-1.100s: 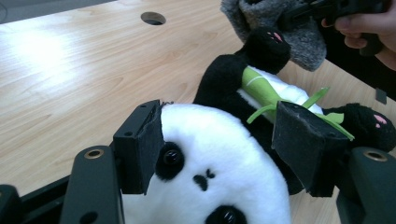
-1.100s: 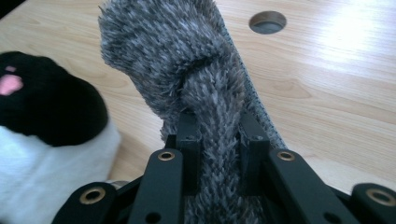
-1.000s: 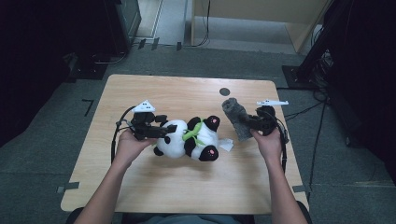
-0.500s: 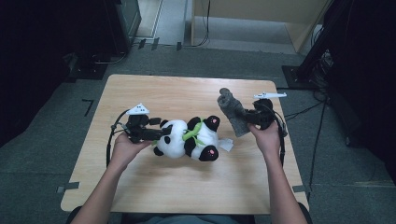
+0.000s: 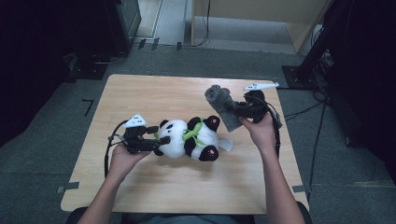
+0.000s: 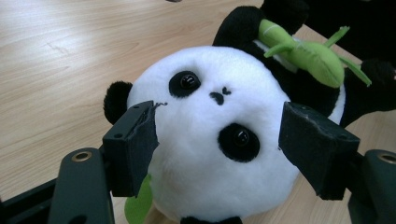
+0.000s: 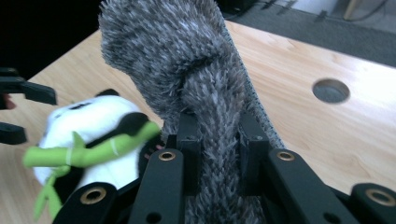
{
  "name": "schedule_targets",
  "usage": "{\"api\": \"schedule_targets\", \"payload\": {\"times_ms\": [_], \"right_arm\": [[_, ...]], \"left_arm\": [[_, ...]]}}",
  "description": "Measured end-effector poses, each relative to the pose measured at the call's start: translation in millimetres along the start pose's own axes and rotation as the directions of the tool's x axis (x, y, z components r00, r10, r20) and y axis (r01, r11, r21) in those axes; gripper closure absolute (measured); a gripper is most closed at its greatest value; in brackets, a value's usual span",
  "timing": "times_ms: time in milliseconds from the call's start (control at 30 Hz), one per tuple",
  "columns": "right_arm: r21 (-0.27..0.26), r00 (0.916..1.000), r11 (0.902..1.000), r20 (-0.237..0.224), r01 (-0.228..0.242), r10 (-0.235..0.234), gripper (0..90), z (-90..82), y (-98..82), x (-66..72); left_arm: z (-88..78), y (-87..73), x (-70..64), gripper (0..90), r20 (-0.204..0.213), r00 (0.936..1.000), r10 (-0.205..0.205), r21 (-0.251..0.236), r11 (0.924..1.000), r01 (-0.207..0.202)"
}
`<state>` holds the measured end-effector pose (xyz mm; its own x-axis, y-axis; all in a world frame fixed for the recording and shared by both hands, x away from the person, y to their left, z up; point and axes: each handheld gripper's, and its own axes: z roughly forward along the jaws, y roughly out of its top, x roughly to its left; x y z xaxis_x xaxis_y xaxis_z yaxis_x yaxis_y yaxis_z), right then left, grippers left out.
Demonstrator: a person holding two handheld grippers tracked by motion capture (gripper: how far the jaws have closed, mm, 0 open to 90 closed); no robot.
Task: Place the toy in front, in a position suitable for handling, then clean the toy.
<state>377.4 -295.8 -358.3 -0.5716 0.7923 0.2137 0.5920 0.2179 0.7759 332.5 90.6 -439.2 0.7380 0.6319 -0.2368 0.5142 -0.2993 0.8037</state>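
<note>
A black-and-white plush panda [image 5: 189, 137] lies on its back on the wooden table [image 5: 154, 93], with a green bamboo sprig [image 6: 308, 53] on its chest. My left gripper [image 5: 161, 140] lies level at its head. Its jaws have just been opening, and the head [image 6: 210, 140] now sits between the two pads without looking squeezed. My right gripper [image 5: 233, 111] is lifted above the table's right side, shut on a grey fuzzy sock [image 5: 219, 100]. The sock [image 7: 173, 51] stands up from between the jaws. The panda [image 7: 88, 126] and the left gripper [image 7: 18, 112] lie beyond it.
A round hole [image 7: 330, 90] is in the tabletop behind the sock. A white tag [image 5: 225, 143] sticks out beside the panda's leg. Cables and dark equipment stand on the floor [image 5: 303, 70] around the table.
My right gripper has risen and moved farther back with the sock. My left gripper has sunk and slid closer around the panda's head. The panda has hardly shifted.
</note>
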Motion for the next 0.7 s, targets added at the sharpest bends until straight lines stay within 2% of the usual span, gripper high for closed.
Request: {"api": "schedule_targets", "payload": {"times_ms": [167, 400, 533, 633, 700], "right_arm": [[0.019, 0.9985, 0.9985, -0.018, 0.052, -0.052, 76.0, 4.2, 8.6, 16.6], [0.039, 0.9951, 0.9949, -0.036, 0.093, -0.092, 76.0, 10.4, 21.4, 37.8], [0.051, 0.9939, 0.9936, -0.05, 0.101, -0.098, 76.0, 17.1, 22.7, 43.1], [0.044, 0.993, 0.9935, -0.06, 0.105, -0.102, 76.0, 16.7, 23.4, 44.8], [0.032, 0.993, 0.9945, -0.068, 0.1, -0.097, 76.1, 14.8, 25.3, 45.4]], "left_arm": [[-2.4, -3.6, -2.8, 28.0, 0.003, 1.0, -0.005, -0.004, 1.0, 0.005], [-4.1, -11.0, -7.1, 28.0, -0.007, 1.0, -0.004, -0.006, 1.0, 0.004], [-4.0, -12.6, -8.1, 28.0, -0.002, 1.0, -0.006, -0.016, 0.9998, 0.006], [-2.4, -13.2, -9.0, 28.0, 0.008, 0.9999, -0.015, -0.023, 0.9996, 0.015], [-0.5, -14.4, -10.0, 27.9, 0.005, 1.0, -0.006, -0.016, 0.9999, 0.006]]}}
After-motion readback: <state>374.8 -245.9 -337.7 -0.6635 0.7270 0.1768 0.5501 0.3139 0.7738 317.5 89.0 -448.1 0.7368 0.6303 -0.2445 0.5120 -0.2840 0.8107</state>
